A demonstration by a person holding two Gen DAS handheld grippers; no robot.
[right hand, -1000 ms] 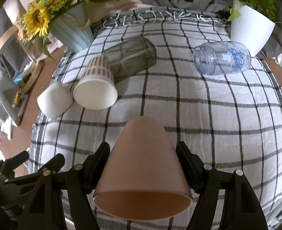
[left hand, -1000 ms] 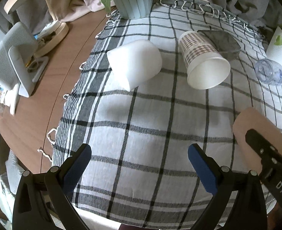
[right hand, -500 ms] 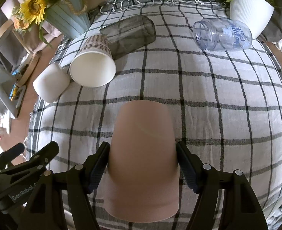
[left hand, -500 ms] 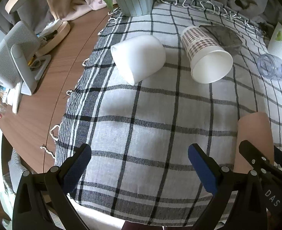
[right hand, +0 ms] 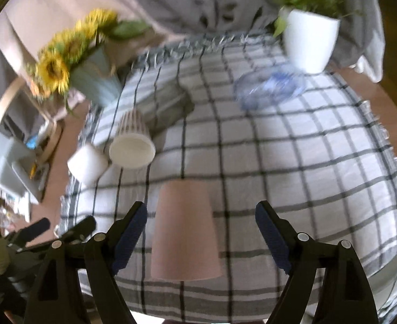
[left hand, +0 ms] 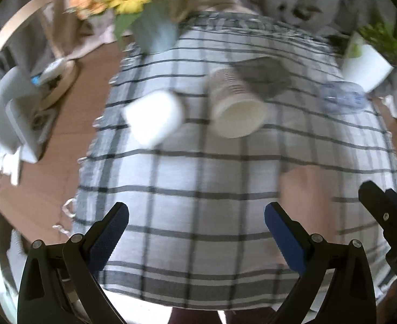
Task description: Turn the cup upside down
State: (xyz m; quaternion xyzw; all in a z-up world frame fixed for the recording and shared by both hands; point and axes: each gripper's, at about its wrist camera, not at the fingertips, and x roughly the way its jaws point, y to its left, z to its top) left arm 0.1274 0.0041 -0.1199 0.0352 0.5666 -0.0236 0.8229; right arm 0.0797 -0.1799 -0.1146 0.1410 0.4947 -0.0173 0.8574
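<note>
Blur smears both views; pink cup (right hand: 185, 229) stands mouth-down, untouched, between the spread right claw (right hand: 200, 224). Left claw (left hand: 196, 224) gapes wide over bare checked cloth (left hand: 198, 178).

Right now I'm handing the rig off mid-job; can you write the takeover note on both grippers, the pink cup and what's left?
Right gripper: open, its jaws clear of the pink cup on both sides.
Left gripper: open, empty, over the checked cloth.
Pink cup: standing upside down on the cloth, wide rim down, between the right jaws.
Done: the flip looks complete, cup released.
Left: back the right gripper away without nudging the cup. The white cup, patterned paper cup and clear jar lie on their sides farther back; the frames are motion-blurred.
</note>
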